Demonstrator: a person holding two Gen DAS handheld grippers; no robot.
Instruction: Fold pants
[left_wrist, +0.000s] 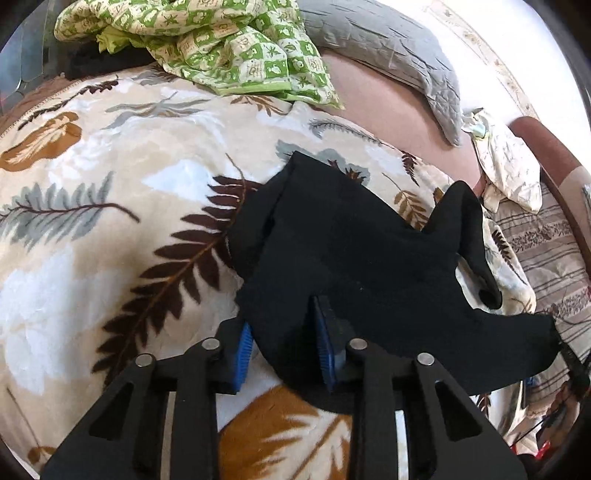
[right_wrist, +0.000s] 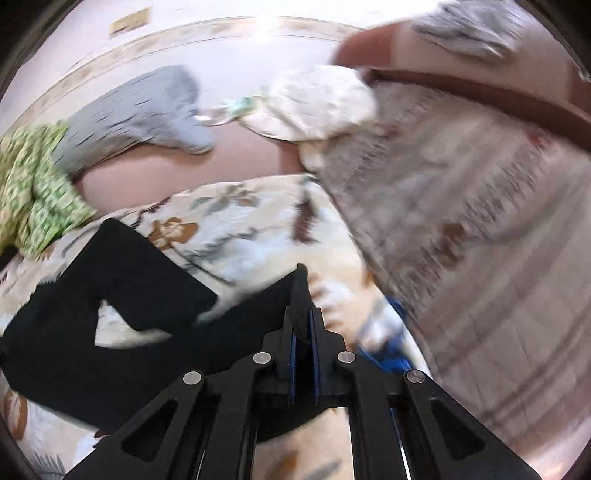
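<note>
Black cloth of the pants (right_wrist: 122, 295) is clamped between the closed pads of the right gripper (right_wrist: 303, 314), at an edge. In the left gripper (left_wrist: 286, 350) cloth lies between blue pads (left_wrist: 327, 350) set apart; whether they press cannot be told. Both edges are best kept taut and level while carried over. The pants lie on a leaf-print blanket (left_wrist: 110, 184). Green cloth (left_wrist: 221, 48) at 11 o'clock is sharp only in the left view; the right view alone shows the notch between the legs.

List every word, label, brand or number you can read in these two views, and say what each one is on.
None can be read.
The black pants, leaf-print blanket, green checked cloth and grey quilt carry patterns only, no lettering.
A small pale patch on the wall in the right wrist view is too blurred to read.
</note>
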